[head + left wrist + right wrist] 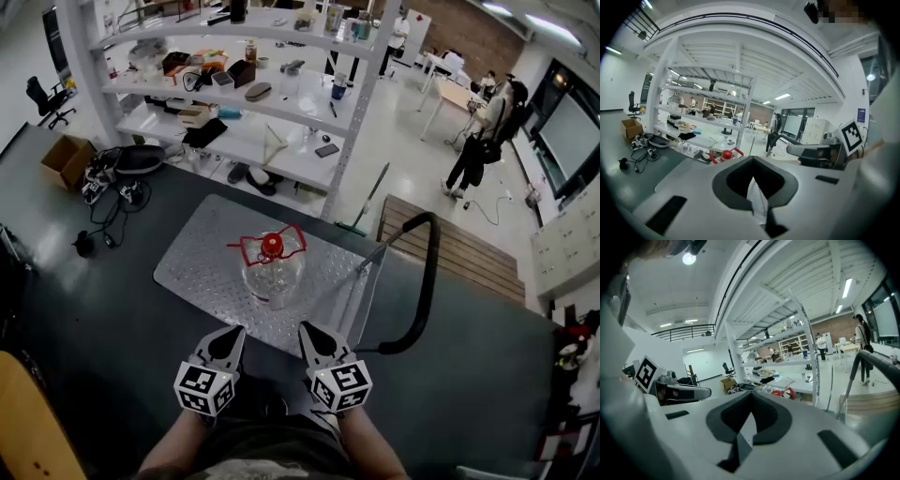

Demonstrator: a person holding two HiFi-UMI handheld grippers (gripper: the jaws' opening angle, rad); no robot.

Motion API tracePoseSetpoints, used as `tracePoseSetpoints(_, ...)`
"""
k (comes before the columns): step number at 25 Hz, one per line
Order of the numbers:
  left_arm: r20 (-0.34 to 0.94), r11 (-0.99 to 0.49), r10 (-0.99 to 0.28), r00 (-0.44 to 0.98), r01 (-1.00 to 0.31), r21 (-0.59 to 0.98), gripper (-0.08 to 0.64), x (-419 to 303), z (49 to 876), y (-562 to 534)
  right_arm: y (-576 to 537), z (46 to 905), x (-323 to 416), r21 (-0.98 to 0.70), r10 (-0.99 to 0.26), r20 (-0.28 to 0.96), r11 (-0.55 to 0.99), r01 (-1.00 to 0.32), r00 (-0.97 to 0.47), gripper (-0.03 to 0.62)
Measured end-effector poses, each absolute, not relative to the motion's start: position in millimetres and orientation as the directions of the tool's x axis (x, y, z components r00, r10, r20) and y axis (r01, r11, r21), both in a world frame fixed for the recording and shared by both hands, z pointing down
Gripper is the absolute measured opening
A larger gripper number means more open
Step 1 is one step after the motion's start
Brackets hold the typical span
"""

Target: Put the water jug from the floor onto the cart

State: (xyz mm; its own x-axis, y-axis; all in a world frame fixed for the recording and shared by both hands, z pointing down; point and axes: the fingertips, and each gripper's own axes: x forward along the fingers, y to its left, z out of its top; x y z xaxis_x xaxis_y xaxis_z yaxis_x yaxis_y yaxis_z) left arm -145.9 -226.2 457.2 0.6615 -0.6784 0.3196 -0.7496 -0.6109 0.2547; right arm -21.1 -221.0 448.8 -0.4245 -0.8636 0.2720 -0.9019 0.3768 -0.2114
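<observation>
I see the water jug (272, 267) standing upright on the cart (202, 272), near the middle of its metal deck. My left tongs (232, 332) and right tongs (308, 330) are both pressed together, empty, side by side at the cart's near edge

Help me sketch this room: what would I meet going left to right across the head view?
cardboard box → water jug → cart handle → standing person. The wooden pallet is left out, since it overlaps the handle and the person.
</observation>
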Motion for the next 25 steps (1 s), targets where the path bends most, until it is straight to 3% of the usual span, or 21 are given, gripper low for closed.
tracePoseSetpoints(12,0.279,-0.642,-0.655,0.702,-0.712,0.285,0.006,-149,435,-127,-128,442,-30,-0.227,-0.858,0.287,0.371,-0.901,-0.426,-0.009)
tracePoseSetpoints(25,0.258,-0.562,-0.729,0.634,-0.769,0.304,0.006,-273,430,55,28,429,-100,-0.204,-0.900,0.248,0.313,-0.928,-0.358,-0.009)
